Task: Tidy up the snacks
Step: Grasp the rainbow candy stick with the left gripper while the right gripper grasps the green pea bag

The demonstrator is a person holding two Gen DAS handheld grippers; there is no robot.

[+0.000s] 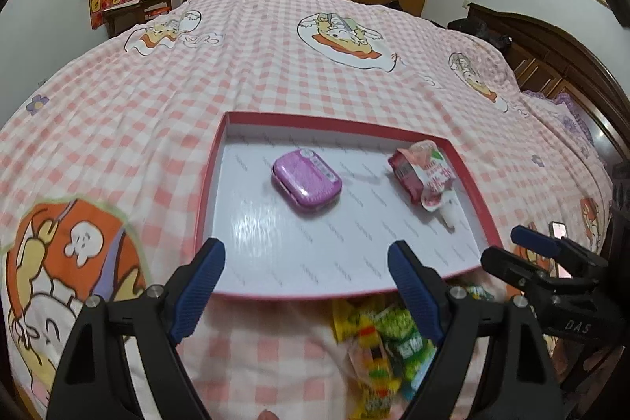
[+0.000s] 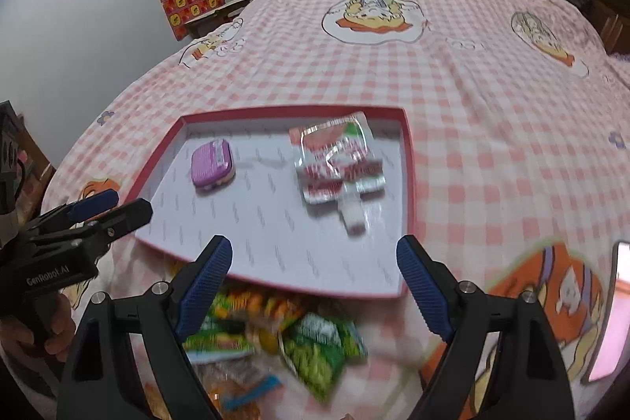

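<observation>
A heap of green and yellow snack packets [image 2: 275,337] lay on the checked bedspread [image 2: 472,105], just below and slightly left of the right gripper [image 2: 315,286], whose blue-padded jaws stood wide with nothing between them. Beyond the heap, straight ahead of both grippers, sat a shallow red-rimmed tray [image 2: 409,160] already holding a purple tin [image 2: 212,164] on its left and a red-and-white spouted pouch [image 2: 338,160] on its right, the spout pointing back toward the grippers. In the left wrist view the same packets [image 1: 378,341] lay under the right-hand finger [image 1: 413,290] of the left gripper [image 1: 307,286], also wide and empty. The heap appeared about equally near to both hands, with no single long axis to it; any pick would likely call for a reach downward and back from the tray.
</observation>
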